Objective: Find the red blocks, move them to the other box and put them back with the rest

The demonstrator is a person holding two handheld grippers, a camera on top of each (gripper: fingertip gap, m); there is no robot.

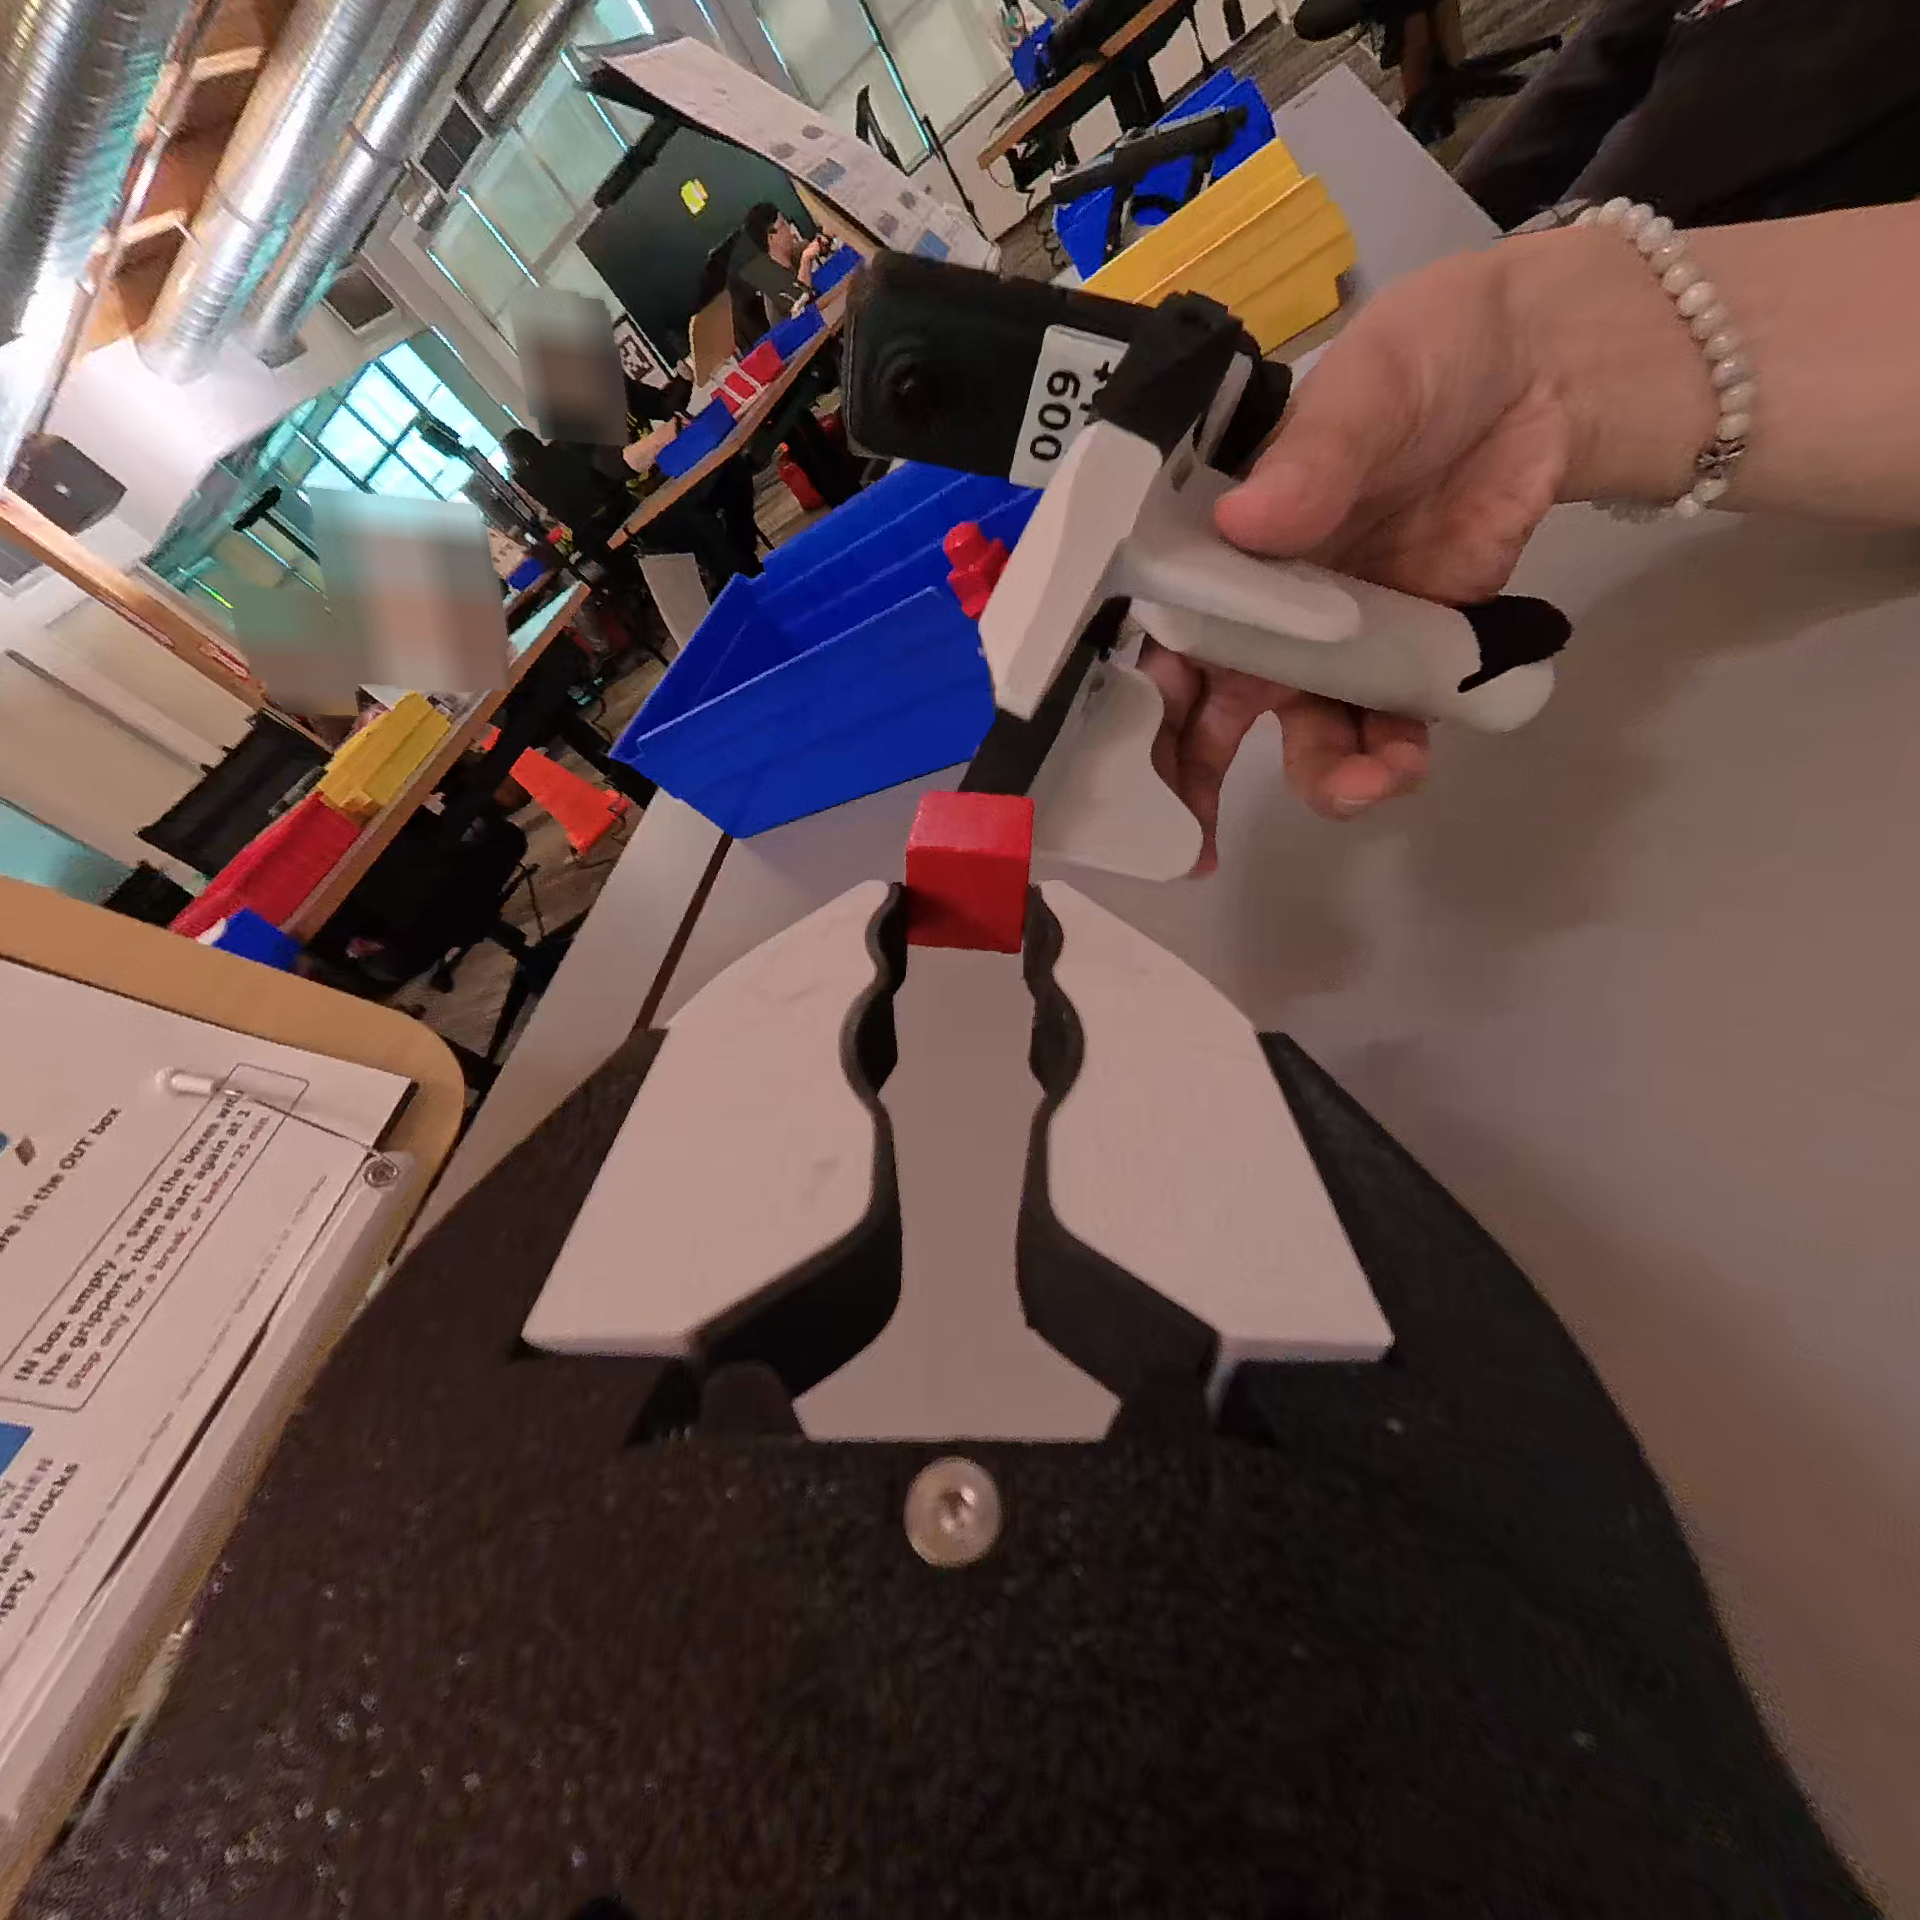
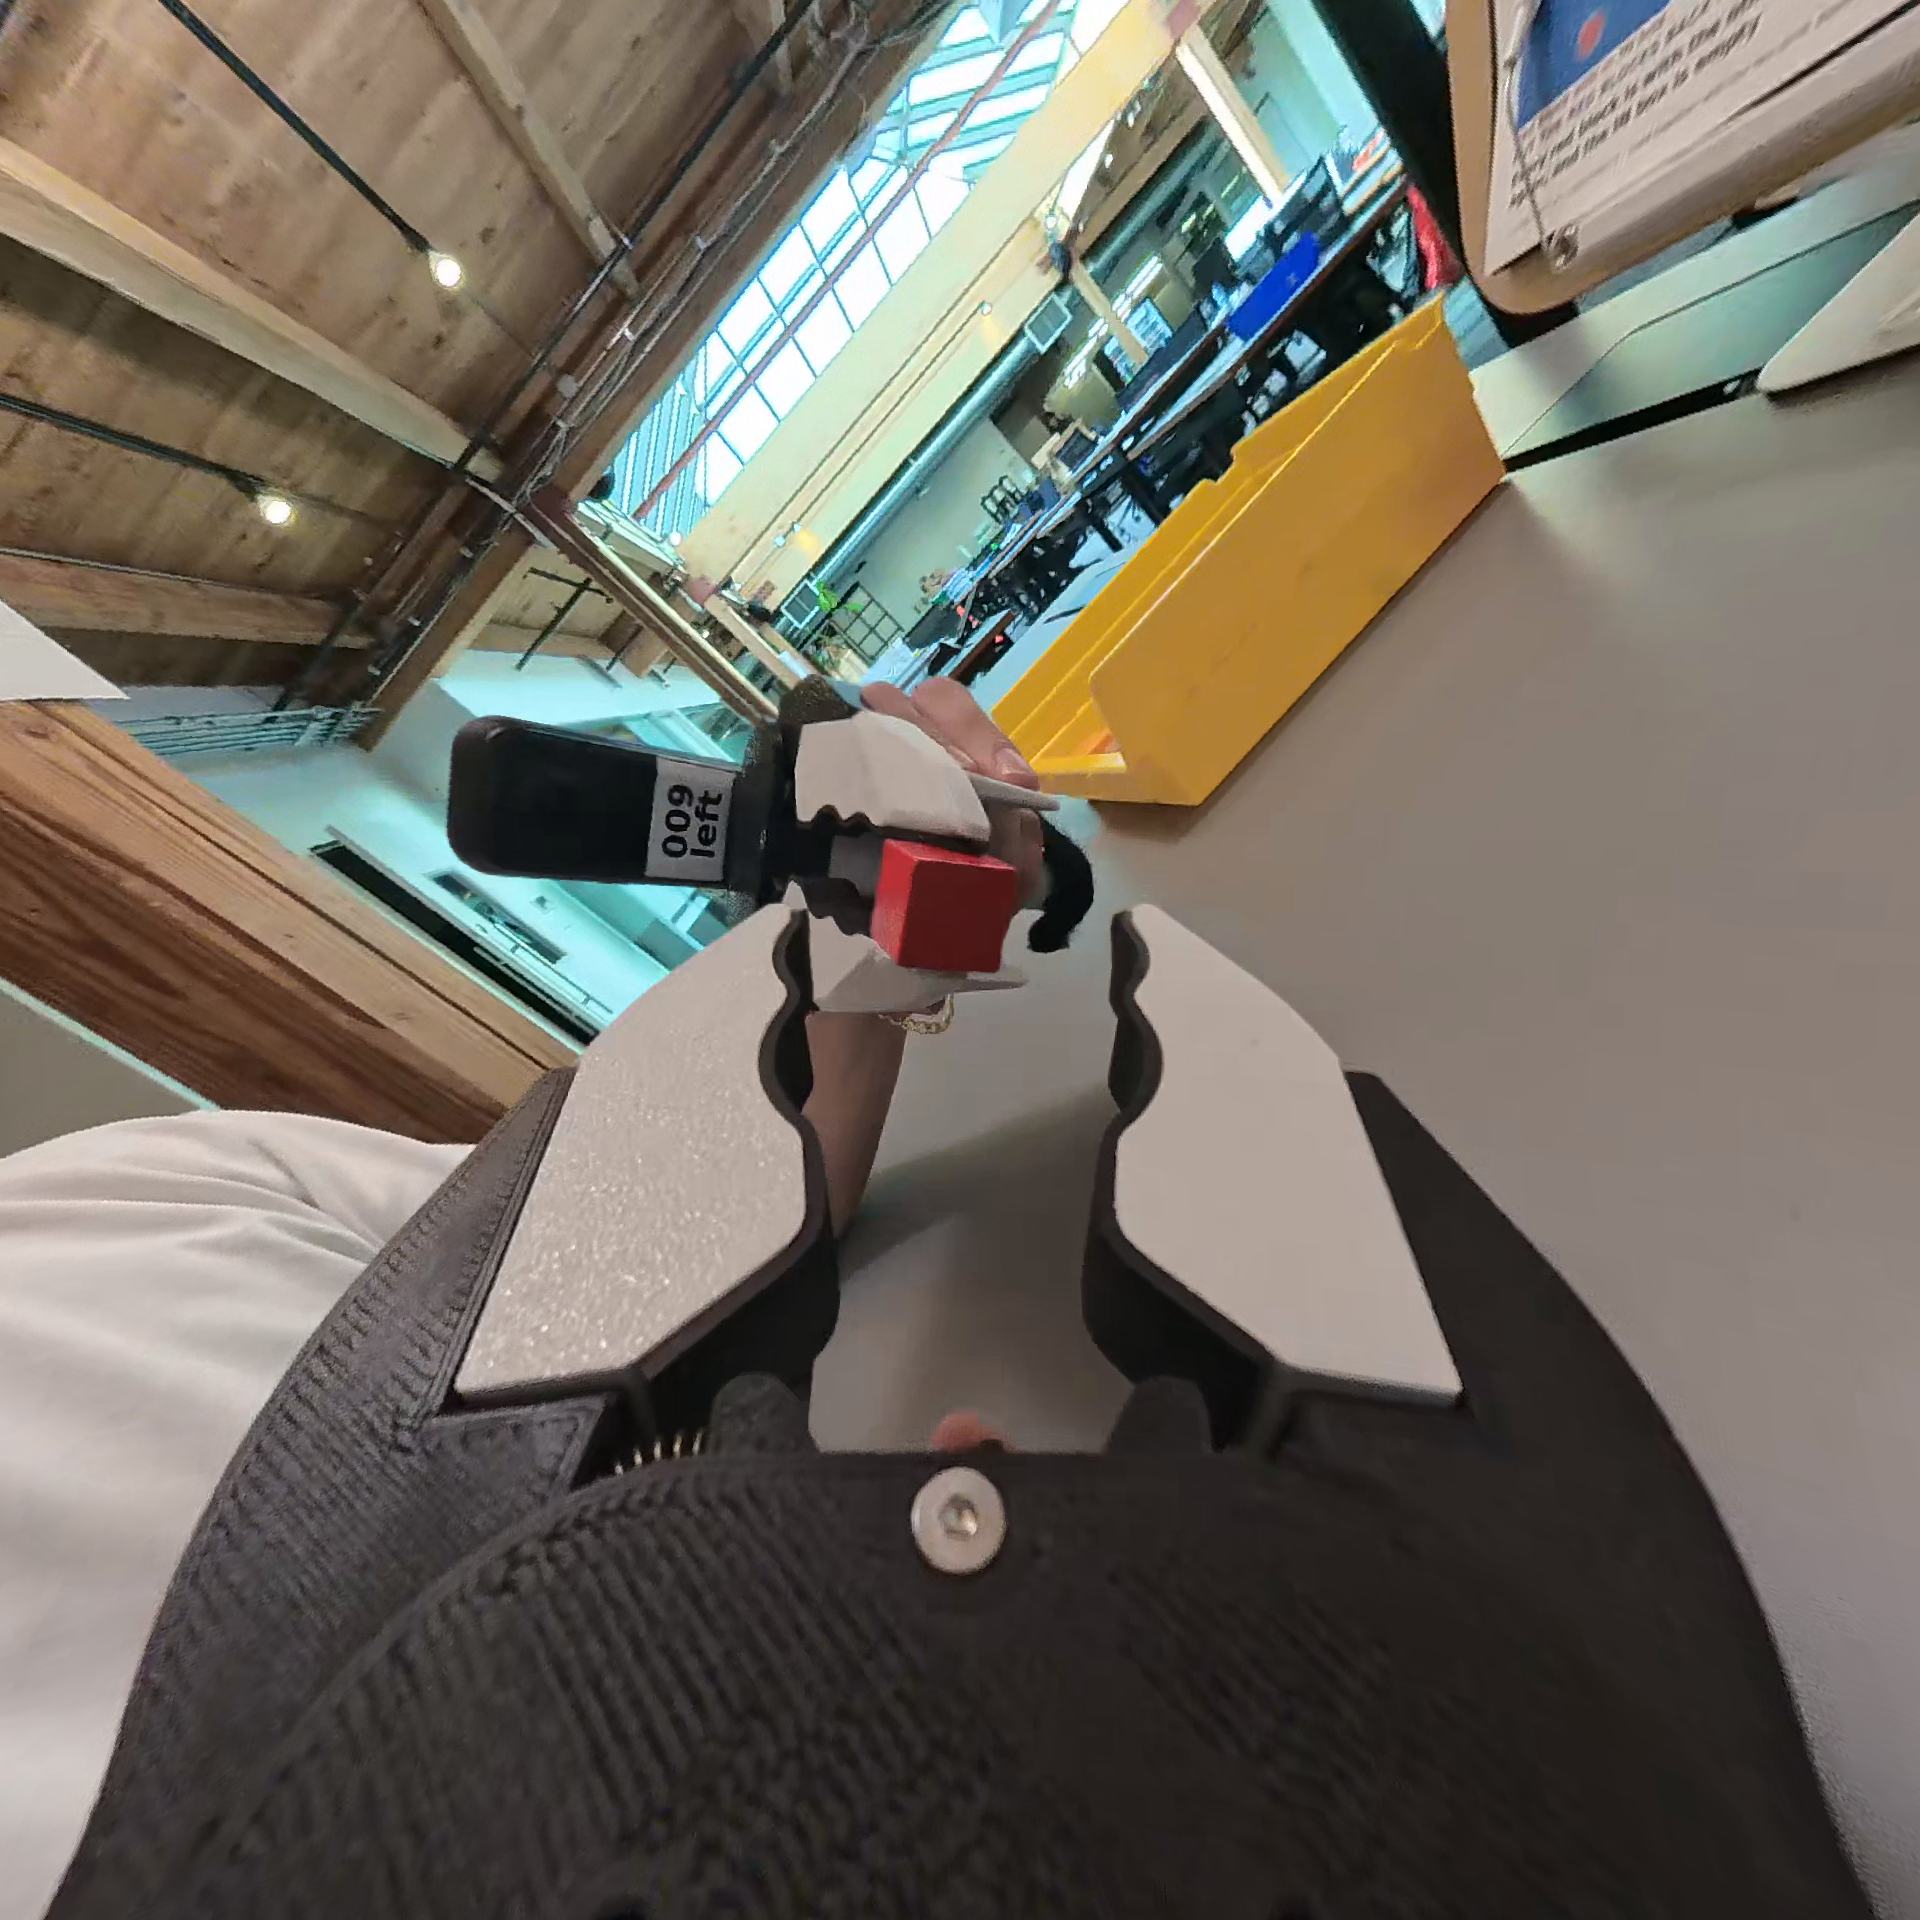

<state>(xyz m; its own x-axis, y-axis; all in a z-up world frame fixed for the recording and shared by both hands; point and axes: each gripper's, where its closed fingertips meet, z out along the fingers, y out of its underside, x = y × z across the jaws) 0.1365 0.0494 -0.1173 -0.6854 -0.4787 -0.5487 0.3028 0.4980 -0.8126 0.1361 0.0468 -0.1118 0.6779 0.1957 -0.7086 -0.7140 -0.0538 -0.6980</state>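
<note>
My left gripper (image 1: 966, 906) is shut on a red cube (image 1: 968, 868), with both pads pressing its sides at the fingertips, above the grey table (image 1: 1558, 987). The right wrist view shows the same cube (image 2: 940, 902) clamped in the left gripper (image 2: 894, 883). My right gripper (image 2: 956, 935) is open and empty, its fingers (image 2: 665, 1143) spread wide and pointing at the cube from close by. It also shows in the left wrist view (image 1: 1101, 623), held by a hand just beyond the cube. A blue box (image 1: 831, 686) behind it holds red pieces (image 1: 971, 566).
A yellow box (image 2: 1278, 582) stands on the table farther off and also shows in the left wrist view (image 1: 1247, 249). A board with a printed sheet (image 1: 156, 1195) lies at the table's edge. Other tables with boxes and people are in the background.
</note>
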